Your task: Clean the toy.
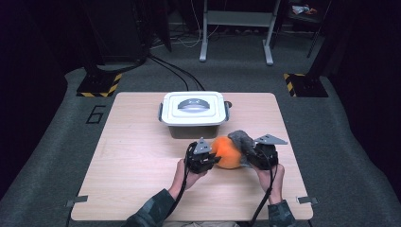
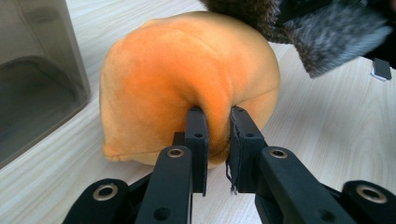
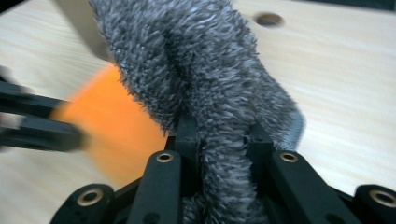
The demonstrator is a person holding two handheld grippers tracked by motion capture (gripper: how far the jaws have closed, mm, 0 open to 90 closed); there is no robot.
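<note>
Orange plush (image 2: 187, 79), rounded, grey fuzzy part (image 3: 201, 79)

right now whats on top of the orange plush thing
A grey furry piece lies over the orange plush at its right side, pinched in the right gripper. How the two join is hidden under the fur. The left gripper pinches the plush's other side.

Wooden table (image 1: 132, 156) with lidded box (image 1: 193, 113)

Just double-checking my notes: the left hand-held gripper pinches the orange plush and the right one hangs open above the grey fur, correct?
Not quite. The right hand-held gripper is shut on the grey fur, as the right gripper view shows. The left hand-held gripper does pinch the orange plush.
</note>
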